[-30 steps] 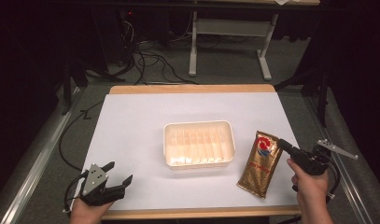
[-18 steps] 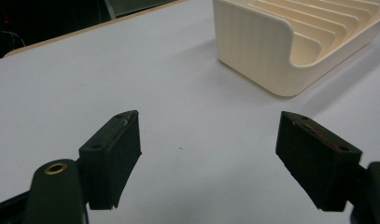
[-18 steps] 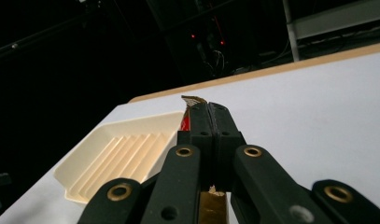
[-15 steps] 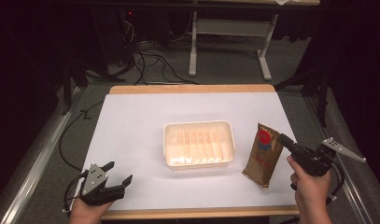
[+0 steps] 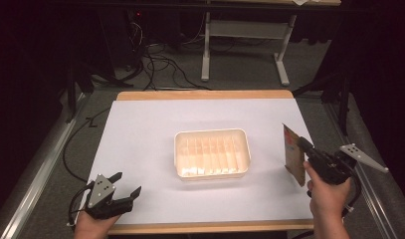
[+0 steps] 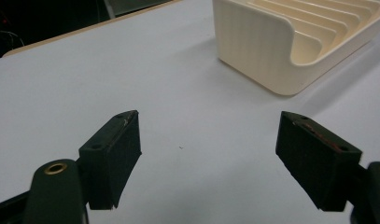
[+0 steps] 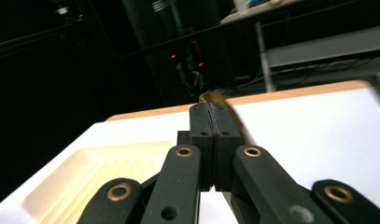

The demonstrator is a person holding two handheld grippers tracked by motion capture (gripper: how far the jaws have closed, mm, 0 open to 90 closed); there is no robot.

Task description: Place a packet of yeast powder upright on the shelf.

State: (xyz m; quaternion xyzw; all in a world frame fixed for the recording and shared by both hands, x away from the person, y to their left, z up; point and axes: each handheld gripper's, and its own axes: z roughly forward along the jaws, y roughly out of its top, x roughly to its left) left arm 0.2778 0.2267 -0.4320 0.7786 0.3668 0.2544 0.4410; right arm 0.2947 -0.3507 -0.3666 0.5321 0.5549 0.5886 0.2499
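At the table's (image 5: 140, 129) right edge, the right hand-held gripper (image 5: 303, 144) is clamped on the pouch (image 5: 292, 154), lifted clear beside the tray (image 5: 212, 154) but not yet in it, while the left hand-held gripper (image 5: 125, 186) rests wide open, holding nothing.

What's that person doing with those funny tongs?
A person holds tongs in each hand at a white table. The right tongs are shut on a gold packet, holding it up off the table, just right of a cream ribbed tray in the middle. The left tongs rest open near the front edge, with nothing between them.
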